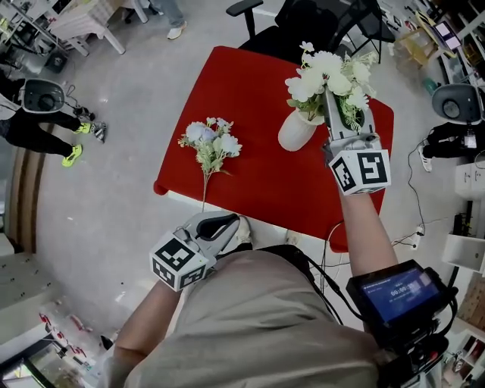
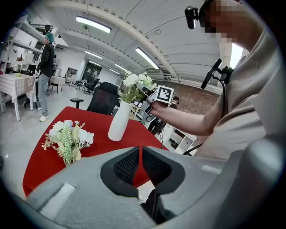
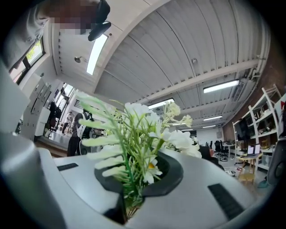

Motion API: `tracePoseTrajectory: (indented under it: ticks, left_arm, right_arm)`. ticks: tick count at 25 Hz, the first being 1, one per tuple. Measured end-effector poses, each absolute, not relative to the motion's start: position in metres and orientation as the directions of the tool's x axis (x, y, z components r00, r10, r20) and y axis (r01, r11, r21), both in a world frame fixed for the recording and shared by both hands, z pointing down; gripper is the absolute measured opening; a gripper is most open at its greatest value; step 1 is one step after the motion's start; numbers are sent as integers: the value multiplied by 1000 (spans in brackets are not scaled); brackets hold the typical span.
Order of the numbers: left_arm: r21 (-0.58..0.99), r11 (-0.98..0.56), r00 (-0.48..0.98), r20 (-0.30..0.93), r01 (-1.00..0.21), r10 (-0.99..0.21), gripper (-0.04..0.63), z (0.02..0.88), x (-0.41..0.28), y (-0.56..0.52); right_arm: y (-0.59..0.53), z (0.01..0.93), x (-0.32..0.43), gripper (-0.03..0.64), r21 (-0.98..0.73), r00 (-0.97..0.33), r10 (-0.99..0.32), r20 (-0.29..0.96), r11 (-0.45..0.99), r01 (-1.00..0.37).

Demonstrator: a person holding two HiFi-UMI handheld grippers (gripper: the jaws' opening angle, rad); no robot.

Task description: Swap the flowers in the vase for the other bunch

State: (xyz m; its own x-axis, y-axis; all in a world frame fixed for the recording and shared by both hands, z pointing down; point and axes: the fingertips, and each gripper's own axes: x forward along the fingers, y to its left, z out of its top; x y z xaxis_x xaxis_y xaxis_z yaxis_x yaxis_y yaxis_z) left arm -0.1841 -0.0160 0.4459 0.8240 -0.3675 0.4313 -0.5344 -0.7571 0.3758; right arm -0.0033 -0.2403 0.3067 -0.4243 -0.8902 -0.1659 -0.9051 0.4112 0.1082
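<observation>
A white vase [image 1: 295, 132] [image 2: 119, 121] stands upright on the red table [image 1: 258, 83] [image 2: 40, 156]. Just above its mouth is a bunch of white flowers [image 1: 327, 76] [image 2: 134, 85] [image 3: 143, 129]. My right gripper [image 1: 348, 114] [image 3: 129, 192] is shut on the bunch's green stems. Whether the stem ends are inside the vase is hidden. A second bunch [image 1: 212, 144] [image 2: 68, 138], pale blue and white, lies flat on the table's left part. My left gripper [image 1: 233, 224] [image 2: 142, 161] hovers by the table's near edge, shut with nothing in it.
A black office chair [image 1: 303, 19] [image 2: 105, 100] stands behind the table's far side. A person [image 2: 46, 67] stands at the far left near a white table [image 2: 11, 85]. Cables and equipment [image 1: 455, 102] lie on the floor to the right.
</observation>
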Motion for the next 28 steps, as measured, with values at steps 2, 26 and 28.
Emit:
tracePoseTrajectory:
  ticks: [2, 26, 28]
  left_arm:
    - [375, -762, 826, 433, -528, -360, 29, 446, -185, -13]
    - [375, -790, 846, 429, -485, -317, 29, 444, -184, -8]
    - [378, -790, 847, 428, -483, -314, 29, 445, -184, -8]
  right_arm:
    - [-238, 313, -4, 54, 113, -417, -895, -158, 403, -908]
    - [-230, 352, -11, 262, 127, -412, -909, -64, 402, -907]
    - [-230, 353, -12, 288, 128, -414, -908, -60, 405, -906]
